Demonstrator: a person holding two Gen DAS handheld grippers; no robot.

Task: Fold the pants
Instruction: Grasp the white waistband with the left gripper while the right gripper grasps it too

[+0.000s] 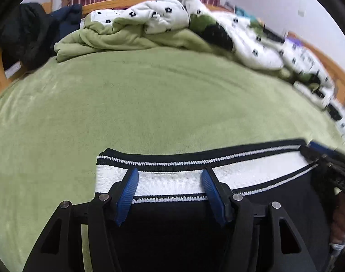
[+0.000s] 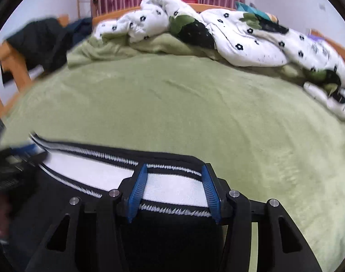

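Note:
Black pants [image 1: 172, 231] with a wide white waistband [image 1: 172, 182] lie on the green bed cover [image 1: 149, 104], waistband towards the far side. My left gripper [image 1: 169, 172] stands open over the left stretch of the band. Its blue pads [image 1: 128, 195] are apart and the band runs on past both of them. In the right wrist view my right gripper [image 2: 174, 166] is open over the waistband [image 2: 172, 189] near its right end. Its right pad [image 2: 209, 190] sits at the pants' corner. Neither gripper pinches the cloth.
A rumpled white duvet with black flowers [image 1: 167, 15] and a bunched green blanket [image 1: 99, 40] are heaped along the far side. Dark clothes [image 1: 31, 38] hang over the wooden bed frame [image 2: 11, 68] at the left. A hand [image 1: 340, 224] shows at the edge.

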